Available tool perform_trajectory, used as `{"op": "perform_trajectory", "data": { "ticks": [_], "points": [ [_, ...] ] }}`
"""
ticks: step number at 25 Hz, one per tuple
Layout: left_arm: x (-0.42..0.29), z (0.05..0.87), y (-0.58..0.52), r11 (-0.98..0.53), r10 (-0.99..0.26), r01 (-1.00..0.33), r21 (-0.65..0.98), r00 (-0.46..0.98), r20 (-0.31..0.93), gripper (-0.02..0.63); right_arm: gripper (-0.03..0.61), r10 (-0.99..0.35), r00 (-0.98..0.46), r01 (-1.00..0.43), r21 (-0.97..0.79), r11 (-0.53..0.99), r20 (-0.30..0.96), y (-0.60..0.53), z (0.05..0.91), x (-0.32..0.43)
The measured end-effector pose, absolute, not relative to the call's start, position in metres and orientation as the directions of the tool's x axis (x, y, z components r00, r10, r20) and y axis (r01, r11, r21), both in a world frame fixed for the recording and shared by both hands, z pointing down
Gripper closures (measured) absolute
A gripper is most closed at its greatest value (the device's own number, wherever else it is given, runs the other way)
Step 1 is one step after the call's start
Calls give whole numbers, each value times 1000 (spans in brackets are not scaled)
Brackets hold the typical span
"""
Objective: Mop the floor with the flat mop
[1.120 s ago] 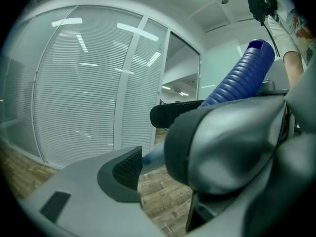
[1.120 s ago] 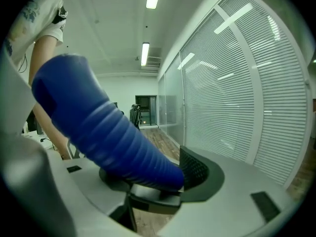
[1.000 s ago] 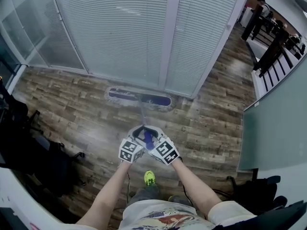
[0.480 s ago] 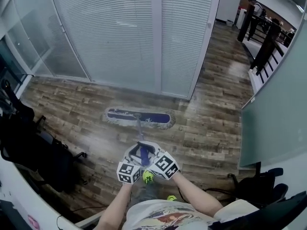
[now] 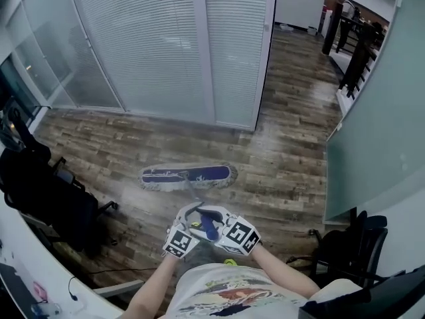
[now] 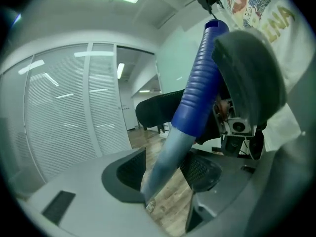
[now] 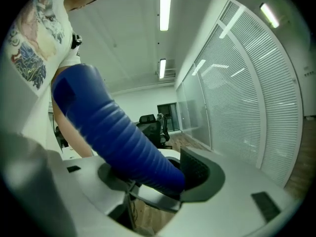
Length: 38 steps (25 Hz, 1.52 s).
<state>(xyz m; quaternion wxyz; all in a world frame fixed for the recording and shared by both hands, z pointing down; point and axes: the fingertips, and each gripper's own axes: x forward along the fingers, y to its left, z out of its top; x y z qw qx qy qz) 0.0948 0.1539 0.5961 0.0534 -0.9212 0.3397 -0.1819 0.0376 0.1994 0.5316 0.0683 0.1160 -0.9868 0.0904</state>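
My left hand-held gripper point(image 6: 165, 171) has the silvery shaft point(image 6: 163, 164) of the flat mop point(image 5: 199, 175) between its jaws, just below the blue ribbed grip point(image 6: 200, 88). Those jaws are opening, though the pads seem to touch the shaft on both sides, as far as the wide-angle bend lets me judge. My right hand-held gripper point(image 7: 158, 177) is clamped on the blue grip itself, higher up the handle and close to my printed T-shirt point(image 7: 29, 43). Seen from my head, the two grippers sit together low in the middle, marker cubes side by side, and the handle runs forward and down from them. The mop's blue-and-grey head point(image 5: 166, 177) lies flat on the wooden floor point(image 5: 292, 171), crosswise in front of me and apart from the glass wall with white blinds point(image 5: 153, 52) beyond it. A black office chair point(image 5: 50, 201) stands off to my left.
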Motion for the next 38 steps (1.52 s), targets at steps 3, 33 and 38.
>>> {"op": "perform_trajectory", "data": {
  "ticks": [3, 33, 38],
  "points": [
    [122, 587, 191, -780, -625, -580, -233, 725, 289, 449, 341, -189, -971, -213, -165, 963, 149, 236, 521, 59],
    [12, 627, 18, -730, -675, -663, -166, 659, 333, 459, 336, -120, -985, -137, -143, 980, 124, 70, 559, -50],
    [-31, 634, -75, -743, -657, -651, -152, 668, 350, 459, 334, -164, -978, -186, -183, 965, 130, -26, 565, -92]
  ]
}}
